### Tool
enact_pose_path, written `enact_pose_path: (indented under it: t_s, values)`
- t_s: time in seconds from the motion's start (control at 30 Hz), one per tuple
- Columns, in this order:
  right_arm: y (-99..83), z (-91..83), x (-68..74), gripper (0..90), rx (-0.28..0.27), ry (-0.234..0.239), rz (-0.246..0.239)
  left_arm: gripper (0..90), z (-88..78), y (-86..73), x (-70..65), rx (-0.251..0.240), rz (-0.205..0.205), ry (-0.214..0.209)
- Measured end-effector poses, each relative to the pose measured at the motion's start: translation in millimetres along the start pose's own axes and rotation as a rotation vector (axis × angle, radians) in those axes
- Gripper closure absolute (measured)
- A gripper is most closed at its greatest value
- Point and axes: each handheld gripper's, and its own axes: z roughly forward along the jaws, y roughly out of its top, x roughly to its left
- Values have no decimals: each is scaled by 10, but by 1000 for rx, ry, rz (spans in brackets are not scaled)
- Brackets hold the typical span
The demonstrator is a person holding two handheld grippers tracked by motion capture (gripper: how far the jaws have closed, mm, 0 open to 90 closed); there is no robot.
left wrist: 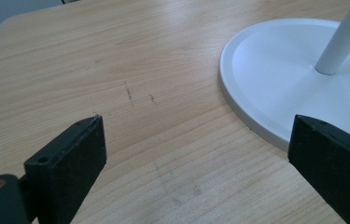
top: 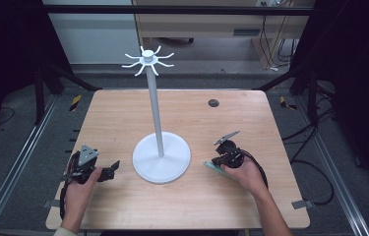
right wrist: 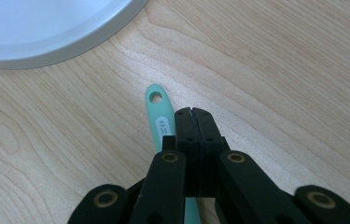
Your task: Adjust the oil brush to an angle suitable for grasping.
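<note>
A white stand with a round base (top: 161, 158) and a thin pole (top: 155, 105) rises from the middle of the table, with curved hooks (top: 148, 59) at its top. My left gripper (top: 112, 170) rests on the table left of the base, open; in the left gripper view the gripper (left wrist: 196, 135) has bare wood between its jaws and the base (left wrist: 275, 70) to the right. My right gripper (top: 217, 162) sits right of the base, and the right gripper view shows this gripper (right wrist: 192, 113) shut, jaws pressed together. A teal utensil handle (right wrist: 156, 112) with a hanging hole lies on the wood beside and under them, also seen as the teal handle (top: 212, 167).
The wooden table (top: 123, 113) has a dark round grommet (top: 213, 103) near its far edge. Black frame posts stand at both sides, and cables lie on the floor at the right. Hands hold both grippers near the table's front edge.
</note>
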Motion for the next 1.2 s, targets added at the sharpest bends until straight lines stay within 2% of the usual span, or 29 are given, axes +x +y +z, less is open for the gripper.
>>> enact_pose_path:
  t_s: [0.13,0.23,0.47,0.6,0.87,1.07,1.2]
  values:
    - [-1,-4,9,900,1,-4,-2,39,0,-1,-4,3,4,1]
    - [7,-36,-5,900,8,-34,-22,40,-1,-5,-8,4,4,1]
    - [-9,-212,21,900,-2,-61,-40,40,-3,-7,-9,9,11,0]
    - [-10,-298,54,900,-6,-67,-70,40,-5,-8,-14,8,10,0]
    - [-83,-411,48,833,7,-87,-98,40,-4,-13,-13,9,9,2]
    - [-151,-476,19,777,14,-90,-101,39,3,-14,-19,10,14,1]
    - [-188,-553,29,686,26,-78,-125,39,1,-16,-14,8,14,2]
